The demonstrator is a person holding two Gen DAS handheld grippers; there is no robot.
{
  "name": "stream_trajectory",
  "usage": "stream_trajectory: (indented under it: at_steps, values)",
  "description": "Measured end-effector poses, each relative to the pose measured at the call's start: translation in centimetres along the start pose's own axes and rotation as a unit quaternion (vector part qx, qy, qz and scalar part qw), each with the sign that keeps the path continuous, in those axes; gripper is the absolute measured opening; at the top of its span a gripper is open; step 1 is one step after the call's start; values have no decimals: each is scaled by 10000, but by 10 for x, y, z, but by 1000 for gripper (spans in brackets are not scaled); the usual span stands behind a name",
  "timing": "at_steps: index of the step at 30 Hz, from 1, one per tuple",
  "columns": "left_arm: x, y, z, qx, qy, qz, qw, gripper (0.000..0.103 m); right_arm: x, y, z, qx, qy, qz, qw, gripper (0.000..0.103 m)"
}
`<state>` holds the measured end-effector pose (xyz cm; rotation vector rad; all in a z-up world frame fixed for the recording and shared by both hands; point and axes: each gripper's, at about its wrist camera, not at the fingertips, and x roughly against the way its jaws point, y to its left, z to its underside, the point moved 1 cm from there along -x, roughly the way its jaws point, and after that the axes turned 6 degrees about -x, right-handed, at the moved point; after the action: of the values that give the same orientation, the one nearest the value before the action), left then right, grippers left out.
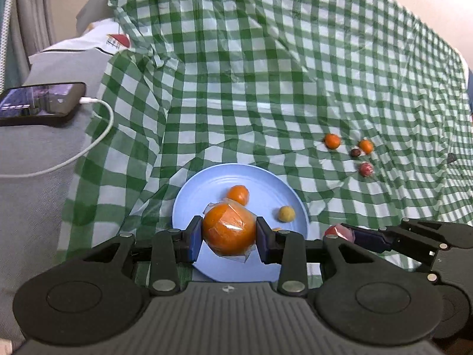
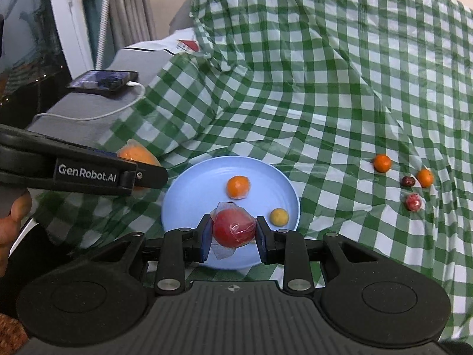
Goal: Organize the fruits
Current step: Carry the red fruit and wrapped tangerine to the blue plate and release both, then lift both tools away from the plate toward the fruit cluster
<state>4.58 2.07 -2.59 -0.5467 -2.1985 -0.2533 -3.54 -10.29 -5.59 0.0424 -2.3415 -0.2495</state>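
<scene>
My left gripper (image 1: pixel 229 236) is shut on a large orange fruit (image 1: pixel 229 229) wrapped in clear film, held over the near part of a blue plate (image 1: pixel 207 183). My right gripper (image 2: pixel 234 232) is shut on a red fruit (image 2: pixel 233 227) in clear film, above the plate's (image 2: pixel 192 189) near edge. On the plate lie a small orange (image 2: pixel 238 187) and a small yellow fruit (image 2: pixel 279 216). The left gripper with its orange fruit (image 2: pixel 136 153) shows at the left of the right wrist view. The right gripper's red fruit (image 1: pixel 335 231) shows at the right of the left wrist view.
Several loose fruits lie on the green checked cloth at the right: two small oranges (image 2: pixel 382 163) (image 2: pixel 424 177), a dark date (image 2: pixel 408 181) and a wrapped red fruit (image 2: pixel 413 202). A phone (image 1: pixel 41 102) with a white cable (image 1: pixel 97 130) lies on a grey cushion at the left.
</scene>
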Motion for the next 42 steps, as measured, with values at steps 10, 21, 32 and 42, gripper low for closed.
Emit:
stream_trajectory:
  at_steps: [10, 21, 32, 42]
  values:
    - [-71, 7, -11, -175, 475, -171, 9986, 41, -66, -18, -2, 113, 373, 193, 9991, 32]
    - [-70, 11, -17, -472, -192, -362, 9980, 103, -83, -36, -17, 144, 463, 249, 9985, 76]
    - [17, 17, 32, 104, -19, -532, 9985, 103, 4, -5, 15, -128, 649, -103, 9978, 96]
    - [78, 8, 74, 178, -219, -1011, 9945, 103, 62, 31, 30, 255, 55, -31, 9997, 100]
